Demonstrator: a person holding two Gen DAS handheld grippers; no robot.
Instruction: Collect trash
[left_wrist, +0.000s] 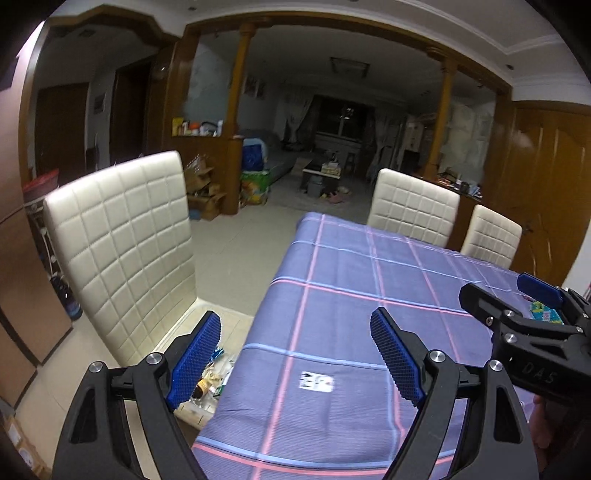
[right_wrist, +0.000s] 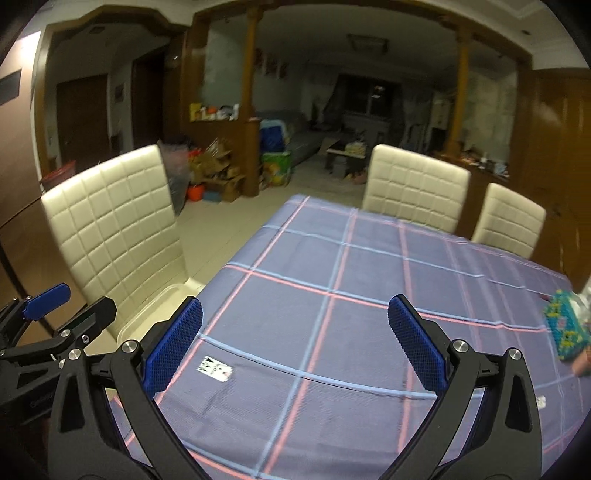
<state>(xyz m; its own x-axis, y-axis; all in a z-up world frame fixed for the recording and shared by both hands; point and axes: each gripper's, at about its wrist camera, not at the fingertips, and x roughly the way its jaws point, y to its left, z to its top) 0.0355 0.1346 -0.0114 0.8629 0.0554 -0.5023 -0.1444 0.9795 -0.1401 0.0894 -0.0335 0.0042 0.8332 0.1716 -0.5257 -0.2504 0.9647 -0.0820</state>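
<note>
Purple-checked tablecloth (left_wrist: 369, 295) edge borders bare tiled floor (left_wrist: 236, 243).

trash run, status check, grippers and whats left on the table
Left gripper open, empty. Right gripper open, empty. Small card and colourful packet lie on tablecloth. Nothing blocking either.

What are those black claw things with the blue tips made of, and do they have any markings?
Each gripper, left and right, is a black plastic frame of angled, ribbed struts joined by round silver bolts. The two fingers carry flat blue pads with a fine dotted texture. Seen from the left camera, the right gripper's body bears the raised letters DAS. No cables show.
</note>
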